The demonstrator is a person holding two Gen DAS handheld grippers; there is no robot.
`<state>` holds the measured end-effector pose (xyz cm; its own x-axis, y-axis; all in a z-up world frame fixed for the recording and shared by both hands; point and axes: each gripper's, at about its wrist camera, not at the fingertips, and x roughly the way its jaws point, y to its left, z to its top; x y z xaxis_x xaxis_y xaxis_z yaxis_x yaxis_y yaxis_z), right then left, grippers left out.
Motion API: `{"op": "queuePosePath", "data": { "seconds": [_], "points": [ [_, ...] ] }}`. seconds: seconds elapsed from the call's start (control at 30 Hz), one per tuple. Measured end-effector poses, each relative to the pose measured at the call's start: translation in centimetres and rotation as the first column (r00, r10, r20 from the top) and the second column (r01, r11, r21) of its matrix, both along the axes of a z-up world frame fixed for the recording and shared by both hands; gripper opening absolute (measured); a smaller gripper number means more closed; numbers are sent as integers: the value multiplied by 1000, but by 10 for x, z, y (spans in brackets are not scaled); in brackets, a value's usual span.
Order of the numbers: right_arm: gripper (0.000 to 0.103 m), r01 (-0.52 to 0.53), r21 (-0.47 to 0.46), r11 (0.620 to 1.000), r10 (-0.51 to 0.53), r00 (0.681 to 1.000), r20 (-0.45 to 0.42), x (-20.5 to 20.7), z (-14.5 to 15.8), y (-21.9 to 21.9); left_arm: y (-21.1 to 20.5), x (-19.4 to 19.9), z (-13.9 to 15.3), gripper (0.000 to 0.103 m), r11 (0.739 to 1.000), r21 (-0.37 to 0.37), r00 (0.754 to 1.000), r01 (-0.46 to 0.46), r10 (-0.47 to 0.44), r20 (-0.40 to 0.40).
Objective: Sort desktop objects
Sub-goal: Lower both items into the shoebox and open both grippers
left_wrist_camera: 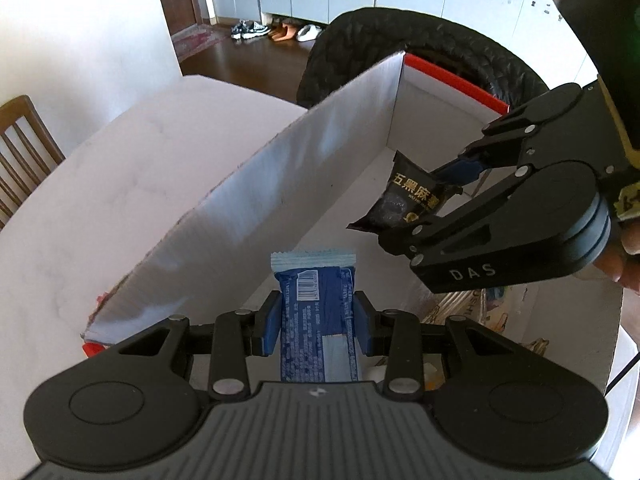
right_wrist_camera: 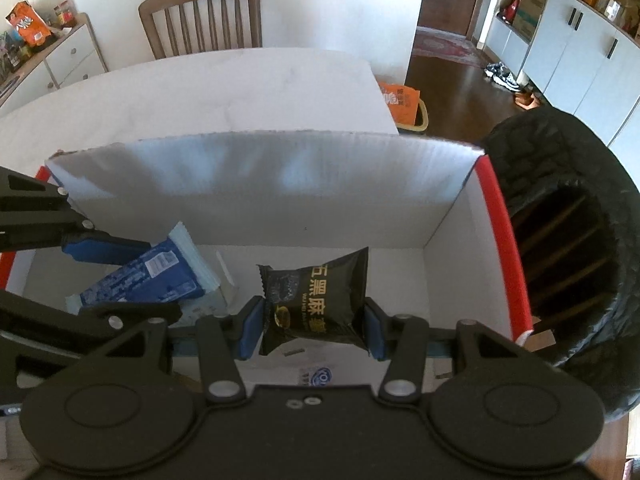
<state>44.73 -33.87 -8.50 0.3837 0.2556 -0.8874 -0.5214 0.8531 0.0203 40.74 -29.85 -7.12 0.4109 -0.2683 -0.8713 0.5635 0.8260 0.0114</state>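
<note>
Packets both look light, crinkly and slippery: left gripper (left_wrist_camera: 316, 322) pinches the blue foil snack bar (left_wrist_camera: 316, 312) across its middle at lower centre, right gripper (right_wrist_camera: 314, 326) likewise clamps the black sesame-cake sachet (right_wrist_camera: 316, 300), both over the white cardboard box (right_wrist_camera: 260, 176).

The right gripper (right_wrist_camera: 314, 326) points down into a white cardboard box (right_wrist_camera: 256, 176) with red edging, its jaws closed on a black snack packet (right_wrist_camera: 316, 300) (gold lettering on the front). At left the left gripper (right_wrist_camera: 120, 276) holds a blue packet (right_wrist_camera: 148, 276) inside the same box. Beyond the box lies the white desk (right_wrist_camera: 200, 92), a wooden chair (right_wrist_camera: 200, 16) behind it; a black-lined bin (right_wrist_camera: 568, 240) stands at right.
</note>
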Motion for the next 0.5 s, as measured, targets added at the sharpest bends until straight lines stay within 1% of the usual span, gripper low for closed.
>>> {"op": "queuePosePath", "data": {
  "seconds": [0.07, 0.23, 0.33, 0.47, 0.5],
  "points": [
    [50, -1, -1, 1000, 1, 1000, -11, 1, -2, 0, 0, 1, -3, 36, 1000, 1, 1000, 0, 0, -14],
    [52, 34, -7, 999, -34, 999, -36, 3, -8, -3, 4, 2, -6, 36, 1000, -6, 999, -17, 17, -28],
    [54, 44, -25, 999, -45, 998, -47, 4, -11, -3, 5, 3, -8, 36, 1000, -1, 999, -22, 22, -41],
    [54, 52, -52, 997, -55, 997, -54, 4, -14, 0, 6, 3, -12, 36, 999, 15, 998, -29, 29, -51],
    [57, 52, -48, 998, -54, 997, -52, 4, -13, 0, 7, 3, -12, 36, 999, 10, 998, -33, 33, -52]
  ]
}}
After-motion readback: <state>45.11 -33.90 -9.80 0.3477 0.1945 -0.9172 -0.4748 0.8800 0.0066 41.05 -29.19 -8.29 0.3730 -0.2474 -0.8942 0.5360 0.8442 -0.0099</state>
